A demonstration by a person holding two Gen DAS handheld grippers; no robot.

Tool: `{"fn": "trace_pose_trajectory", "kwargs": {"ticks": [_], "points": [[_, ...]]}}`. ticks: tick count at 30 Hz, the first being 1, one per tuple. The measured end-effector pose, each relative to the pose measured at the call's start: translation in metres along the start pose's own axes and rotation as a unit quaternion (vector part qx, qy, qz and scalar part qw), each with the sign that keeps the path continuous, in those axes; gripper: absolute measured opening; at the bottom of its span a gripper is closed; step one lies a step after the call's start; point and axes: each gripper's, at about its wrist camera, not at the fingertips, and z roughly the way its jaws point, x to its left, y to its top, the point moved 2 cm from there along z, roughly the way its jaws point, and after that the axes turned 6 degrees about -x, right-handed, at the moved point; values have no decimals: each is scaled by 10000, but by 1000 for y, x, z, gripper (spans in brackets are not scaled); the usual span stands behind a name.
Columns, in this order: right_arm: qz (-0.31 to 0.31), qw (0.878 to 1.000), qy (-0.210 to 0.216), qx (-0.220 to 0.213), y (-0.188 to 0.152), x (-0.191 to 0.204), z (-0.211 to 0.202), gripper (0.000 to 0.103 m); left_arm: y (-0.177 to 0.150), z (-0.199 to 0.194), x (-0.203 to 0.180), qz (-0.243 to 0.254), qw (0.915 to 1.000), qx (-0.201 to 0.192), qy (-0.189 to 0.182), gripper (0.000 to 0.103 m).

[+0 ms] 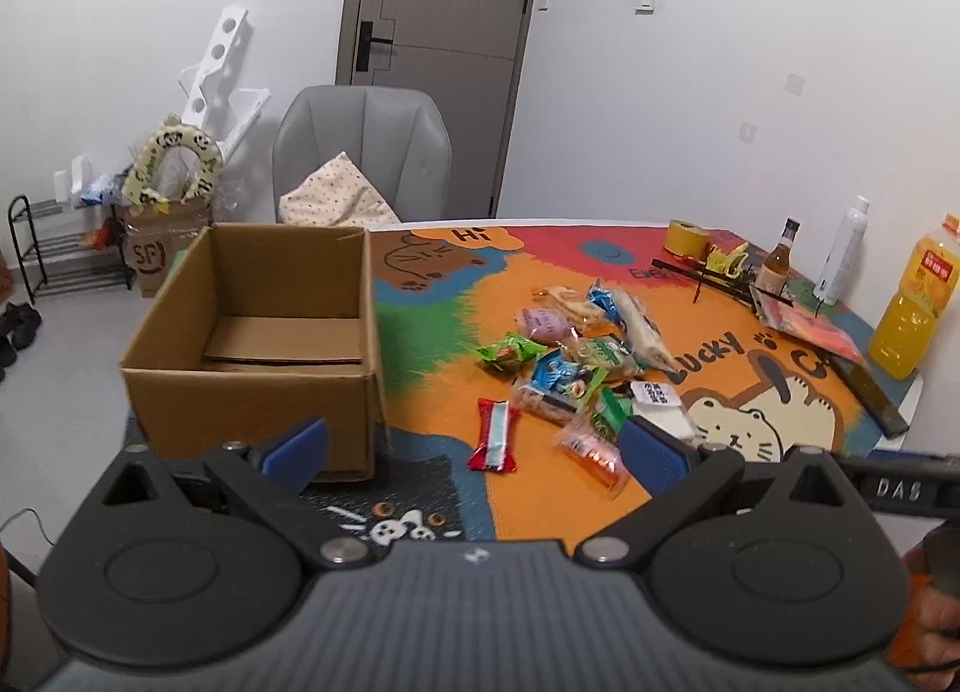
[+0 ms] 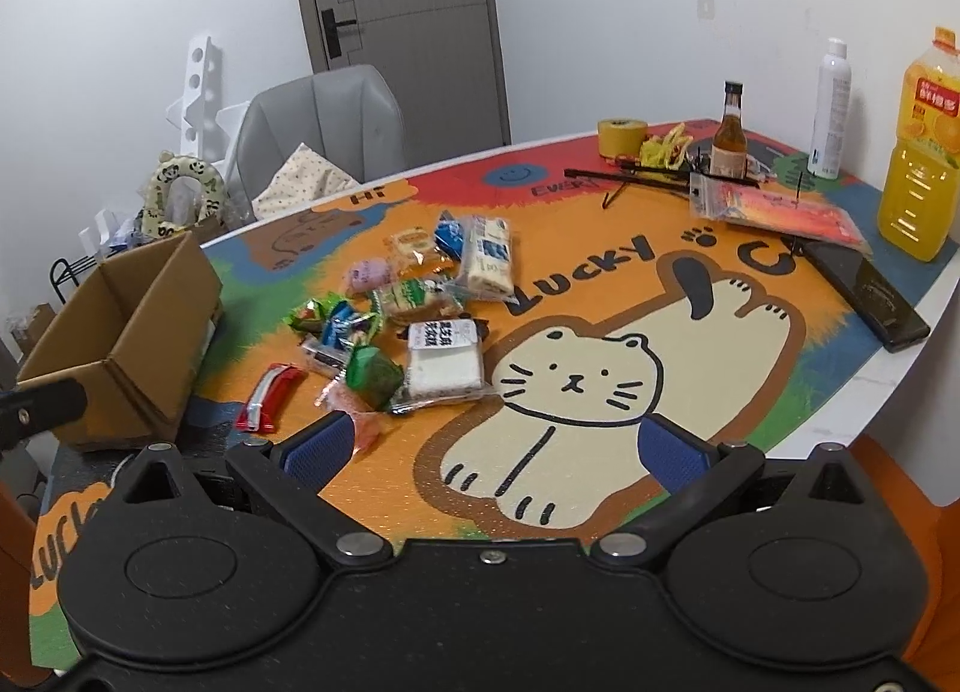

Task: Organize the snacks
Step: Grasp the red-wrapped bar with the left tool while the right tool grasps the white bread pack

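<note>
An empty cardboard box (image 1: 252,332) (image 2: 129,332) stands open at the table's left edge. A pile of several wrapped snacks (image 1: 576,356) (image 2: 414,296) lies on the colourful cat mat to its right. A red packet (image 1: 493,435) (image 2: 269,397) lies apart, nearest the box. An orange packet (image 1: 591,452) sits by my left gripper's right finger. My left gripper (image 1: 474,449) hovers open over the near mat, between box and pile, holding nothing. My right gripper (image 2: 495,449) is open above the cat drawing, empty, with its left finger beside the orange packet (image 2: 354,410).
At the table's far right stand a juice bottle (image 2: 918,152), a white spray bottle (image 2: 829,110), a small brown bottle (image 2: 729,140), a tape roll (image 2: 621,135), a red flat pack (image 2: 780,209) and a dark flat box (image 2: 864,293). A grey chair (image 1: 363,152) stands behind the table.
</note>
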Motion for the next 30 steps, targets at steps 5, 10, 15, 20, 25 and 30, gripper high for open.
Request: {"fn": "trace_pose_trajectory", "kwargs": {"ticks": [5, 10, 15, 20, 25, 30], "points": [[-42, 10000, 28, 70, -3, -5, 14, 103, -3, 21, -4, 6, 9998, 135, -122, 103], [-14, 9998, 120, 150, -5, -9, 29, 103, -8, 38, -10, 66, 9994, 242, -256, 102], [-42, 9996, 191, 214, -10, -11, 44, 103, -14, 59, -12, 48, 9988, 366, -323, 101], [64, 9991, 303, 292, -13, -17, 57, 103, -17, 76, -14, 80, 9984, 426, -352, 98], [154, 9979, 462, 419, -15, -19, 73, 97, -20, 97, -16, 82, 9978, 549, -364, 91], [261, 9962, 611, 568, -17, -20, 88, 89, -24, 117, -17, 97, 9966, 730, -368, 80]]}}
